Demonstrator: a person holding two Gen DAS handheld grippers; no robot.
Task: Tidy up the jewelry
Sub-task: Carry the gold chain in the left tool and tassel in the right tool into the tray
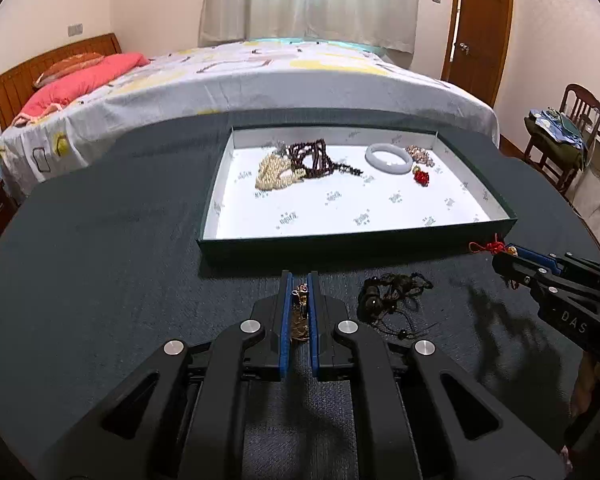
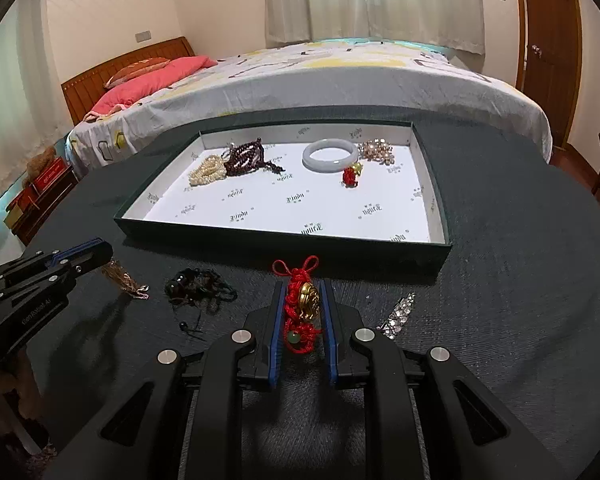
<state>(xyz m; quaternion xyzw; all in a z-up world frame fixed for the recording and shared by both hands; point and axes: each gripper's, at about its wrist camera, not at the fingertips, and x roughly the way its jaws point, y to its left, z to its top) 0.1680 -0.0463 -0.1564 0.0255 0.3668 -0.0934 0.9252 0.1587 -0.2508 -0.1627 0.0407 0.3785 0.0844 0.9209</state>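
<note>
While two tongs grip, one tray (image 2: pixel 284 236), five pieces.

Red knotted charm (image 2: pixel 302 304) and gold chain (image 1: pixel 300 312) clamped; tray (image 1: pixel 220 184) holds beads.

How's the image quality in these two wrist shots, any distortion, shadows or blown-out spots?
Left wrist view: strong fisheye bends the table edge, corners are black, and the right claw casts a soft smeared shadow. Right wrist view: same barrel distortion, the tray floor's near part glares white, and the held red charm stays sharp.
</note>
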